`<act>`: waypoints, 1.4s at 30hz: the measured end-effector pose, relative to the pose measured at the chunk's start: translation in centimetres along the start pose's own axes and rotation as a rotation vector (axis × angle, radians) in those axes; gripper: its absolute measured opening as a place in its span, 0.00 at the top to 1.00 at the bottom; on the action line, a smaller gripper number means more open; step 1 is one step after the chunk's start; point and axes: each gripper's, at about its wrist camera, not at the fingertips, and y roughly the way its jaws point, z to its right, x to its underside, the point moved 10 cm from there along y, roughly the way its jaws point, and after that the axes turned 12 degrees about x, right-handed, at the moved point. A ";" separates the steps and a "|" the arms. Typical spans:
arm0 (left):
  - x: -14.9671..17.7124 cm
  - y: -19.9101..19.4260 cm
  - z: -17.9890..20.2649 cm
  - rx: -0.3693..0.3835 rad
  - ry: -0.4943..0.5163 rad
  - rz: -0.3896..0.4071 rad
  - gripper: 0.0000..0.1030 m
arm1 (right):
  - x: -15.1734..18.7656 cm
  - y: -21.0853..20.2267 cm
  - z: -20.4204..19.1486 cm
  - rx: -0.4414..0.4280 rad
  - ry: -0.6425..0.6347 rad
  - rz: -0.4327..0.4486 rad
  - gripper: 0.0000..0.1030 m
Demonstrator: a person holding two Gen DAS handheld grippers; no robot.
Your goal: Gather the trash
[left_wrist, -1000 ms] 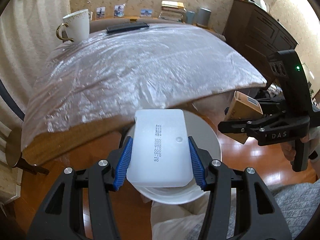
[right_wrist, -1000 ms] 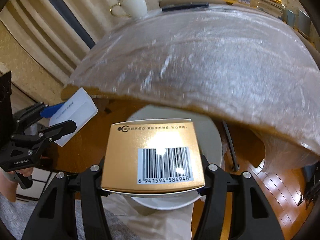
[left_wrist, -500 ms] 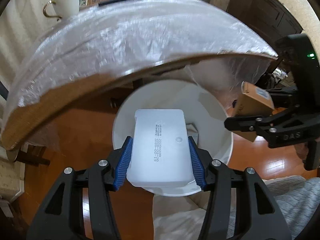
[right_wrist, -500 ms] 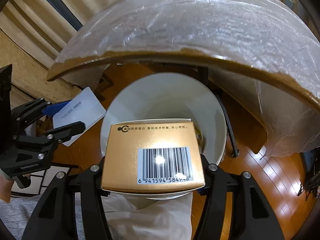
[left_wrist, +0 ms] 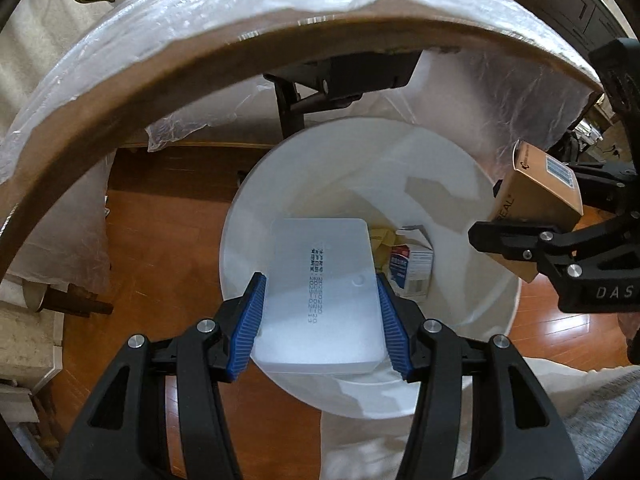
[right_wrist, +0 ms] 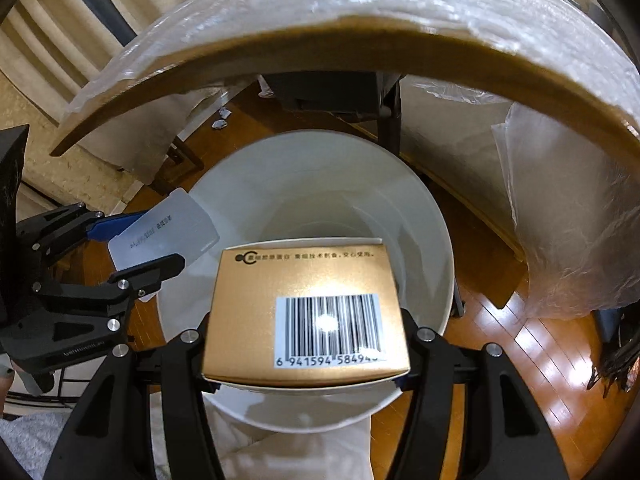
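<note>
Above the white trash bin (left_wrist: 496, 344) beside the plastic-covered tabletop (left_wrist: 200, 40), I hold my left tool (left_wrist: 320, 320) clamped on a translucent white box (left_wrist: 320, 292), my right tool (right_wrist: 304, 344) gripping a gold carton (right_wrist: 304, 308).

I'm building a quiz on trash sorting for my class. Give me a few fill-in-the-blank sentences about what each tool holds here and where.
1. The left tool is shut on a translucent white ____ box.
2. The right tool grips a gold carton printed with a ____.
3. Both items hang over the open white ____.
4. A small carton already lies at its ____.

Missing words: plastic; barcode; bin; bottom
</note>
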 end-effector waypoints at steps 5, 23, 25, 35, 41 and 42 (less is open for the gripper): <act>0.2 0.6 0.0 -0.012 0.010 -0.011 0.47 | -0.1 0.9 0.3 0.006 0.009 -0.012 0.45; -2.6 -6.8 0.2 0.067 -0.035 0.149 0.17 | -2.3 -8.5 3.4 -0.021 0.111 0.094 0.16; -4.8 -10.8 0.8 0.108 -0.027 0.234 0.14 | -4.8 -12.6 4.3 -0.028 0.113 0.195 0.13; -20.9 -14.5 -10.3 -0.150 -0.125 0.507 0.01 | -22.2 -11.9 18.4 0.241 0.269 0.384 0.04; -25.7 -8.6 -18.0 -0.200 -0.268 0.447 0.01 | -27.0 -6.3 24.9 0.316 0.343 0.322 0.04; -26.1 -8.0 -18.8 -0.211 -0.275 0.443 0.01 | -27.3 -5.9 25.4 0.324 0.344 0.322 0.04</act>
